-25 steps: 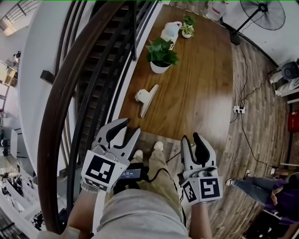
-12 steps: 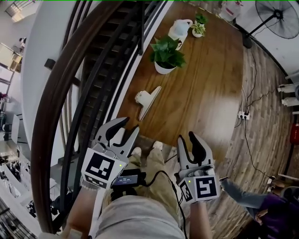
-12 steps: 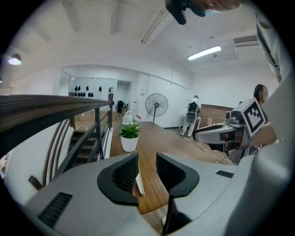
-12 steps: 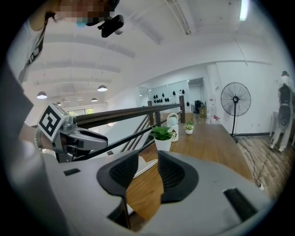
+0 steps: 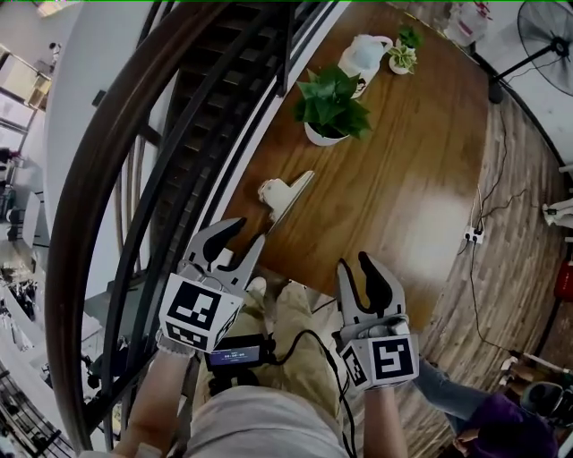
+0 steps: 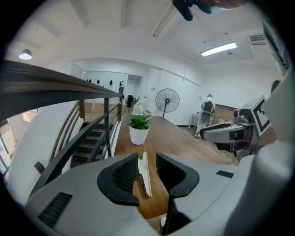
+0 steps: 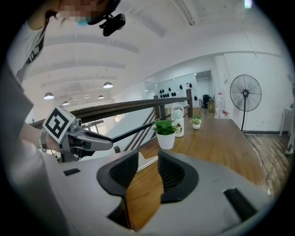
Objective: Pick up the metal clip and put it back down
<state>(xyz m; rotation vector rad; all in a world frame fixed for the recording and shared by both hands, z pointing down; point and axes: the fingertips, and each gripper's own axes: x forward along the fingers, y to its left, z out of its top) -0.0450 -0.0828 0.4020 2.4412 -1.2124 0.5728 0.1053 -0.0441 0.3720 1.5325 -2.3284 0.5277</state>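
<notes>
Metal clip [image 5: 285, 195] lies flat on wooden table [image 5: 394, 188], near its left edge by the stair rail [image 5: 107, 197], untouched.

L gripper [image 5: 243, 234]: jaws part-spread, nothing pinched. It is held short of the table's near edge. In the left gripper view the clip [image 6: 144, 173] shows through the jaw gap but sits ahead of the tips, clear of both pads.

R gripper [image 5: 354, 267]: jaws apart, empty, only bare tabletop seen between them. The clip is off to its left and further on.

Beyond clip: potted plant [image 5: 331, 107] in white pot, then white watering can [image 5: 363, 55] w/ small plant [image 5: 405, 55] beside it. Floor fan [image 5: 548, 27] at far right.
</notes>
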